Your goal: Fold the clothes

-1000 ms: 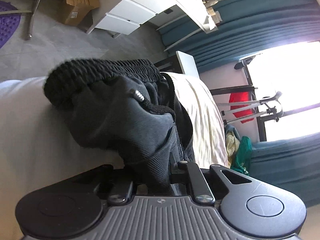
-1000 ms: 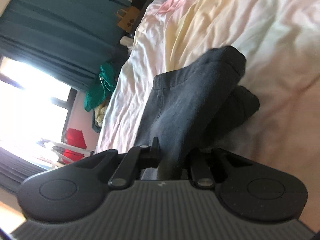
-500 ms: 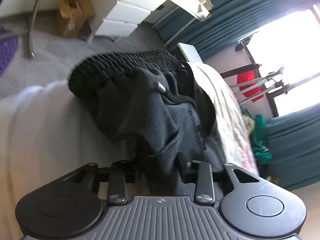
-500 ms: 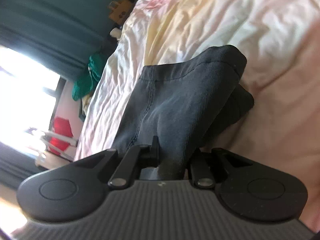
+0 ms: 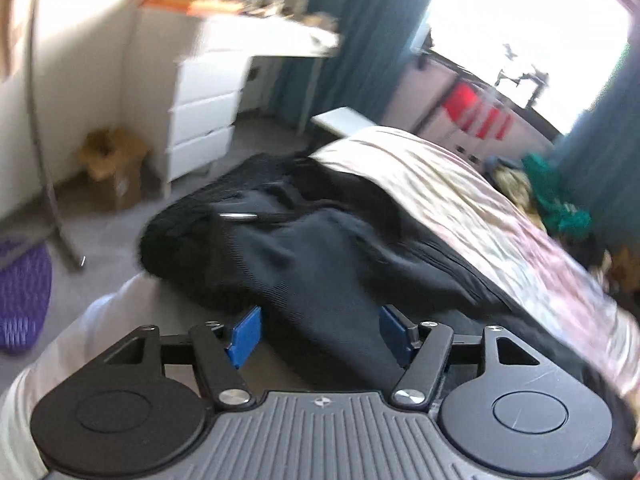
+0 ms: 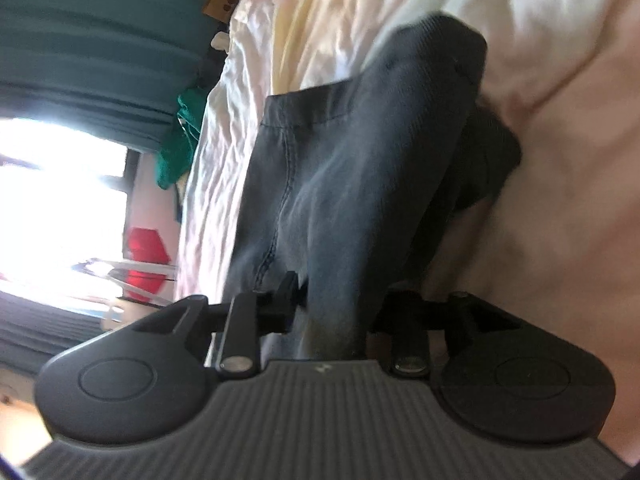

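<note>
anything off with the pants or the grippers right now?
Yes: the grip is lopsided. The left gripper is open, its blue pads clear of the dark pants, which lie bunched at the edge of the bed. The right gripper is shut on the pants' hem end. Both views are motion-blurred.

We note dark charcoal trousers (image 5: 320,264), ribbed black at the waistband; blue pads (image 5: 243,335) on the left gripper; pale cream-and-pink bedding (image 6: 560,184); teal curtains (image 6: 100,40); purple mat (image 5: 22,296).
</note>
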A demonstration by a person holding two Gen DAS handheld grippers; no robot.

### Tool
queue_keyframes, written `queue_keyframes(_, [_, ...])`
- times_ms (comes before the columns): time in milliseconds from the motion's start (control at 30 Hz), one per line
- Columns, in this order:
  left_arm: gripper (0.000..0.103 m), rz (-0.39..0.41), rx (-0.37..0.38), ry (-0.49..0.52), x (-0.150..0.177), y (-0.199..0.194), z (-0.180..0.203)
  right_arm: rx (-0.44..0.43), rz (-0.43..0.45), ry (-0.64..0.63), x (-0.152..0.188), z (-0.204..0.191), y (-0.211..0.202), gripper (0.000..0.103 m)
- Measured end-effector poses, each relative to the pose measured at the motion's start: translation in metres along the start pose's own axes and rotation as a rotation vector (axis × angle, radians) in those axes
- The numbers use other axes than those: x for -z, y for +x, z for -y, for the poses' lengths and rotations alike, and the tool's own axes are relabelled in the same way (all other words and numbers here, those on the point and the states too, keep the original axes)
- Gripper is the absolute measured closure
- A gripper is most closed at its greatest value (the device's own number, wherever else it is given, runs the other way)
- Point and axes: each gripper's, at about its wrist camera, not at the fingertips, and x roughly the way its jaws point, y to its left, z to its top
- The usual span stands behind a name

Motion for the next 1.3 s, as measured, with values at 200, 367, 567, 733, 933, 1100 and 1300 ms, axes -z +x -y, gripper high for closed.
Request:
queue_keyframes(200, [0.036,0.043,0.113,0.12,0.018,0.006,0.074,-0.059,0.022,0.07,-0.009,0.013,0.006,0.068])
queue_keyframes(367, [0.036,0.052,0.157,0.214,0.041,0.035,0.126,-0.123,0.152,0.166,-0.021,0.022,-0.001,0.068])
queue_keyframes(567, [0.036,0.049,0.111,0.345,0.073,0.098,0.16,-0.094,0.152,0.086,-0.025,0.016,0.003,0.068])
queue_keyframes(733, [0.034,0.036,0.064,0.426,0.093,0.133,0.158,-0.059,0.134,0.069,-0.025,0.021,0.009,0.072])
queue_keyframes(933, [0.033,0.062,0.035,0.538,0.114,0.145,0.155,0.018,0.165,-0.081,-0.023,0.004,0.004,0.089])
queue_keyframes(1100, [0.032,0.067,0.055,0.552,0.114,0.152,0.15,0.045,0.221,-0.255,-0.018,-0.033,-0.008,0.091])
queue_keyframes(1300, [0.031,0.079,0.065,0.557,0.114,0.153,0.147,0.053,0.318,-0.517,0.007,-0.104,-0.028,0.091])
